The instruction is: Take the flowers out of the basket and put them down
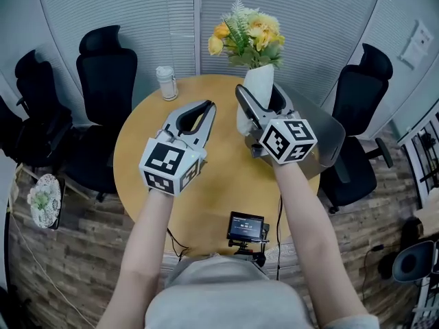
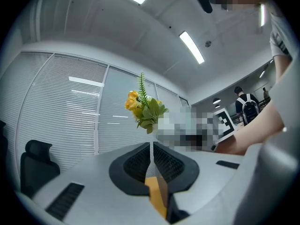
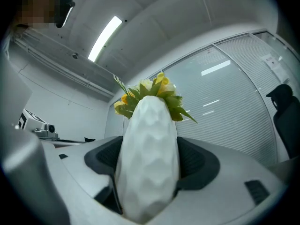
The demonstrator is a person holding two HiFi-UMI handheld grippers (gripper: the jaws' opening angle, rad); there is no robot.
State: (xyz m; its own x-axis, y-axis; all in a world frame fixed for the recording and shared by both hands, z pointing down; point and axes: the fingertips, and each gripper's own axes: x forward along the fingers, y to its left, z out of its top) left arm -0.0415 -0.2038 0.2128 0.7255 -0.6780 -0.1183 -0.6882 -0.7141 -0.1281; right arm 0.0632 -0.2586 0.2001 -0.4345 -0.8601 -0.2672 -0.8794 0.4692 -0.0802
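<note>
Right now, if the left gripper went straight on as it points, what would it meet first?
Likely the yellow flowers in the white vase held by the right gripper; they sit dead ahead above the shut left gripper. Depth is unclear, so it may miss.

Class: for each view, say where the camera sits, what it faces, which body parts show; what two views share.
Head view: on head, facing down at table; both forearms, left tongs, right tongs.
Left gripper view: on left tongs, facing blinds; right forearm.
Right gripper view: on right tongs, facing gripped vase; no limbs.
Shared: flowers.
</note>
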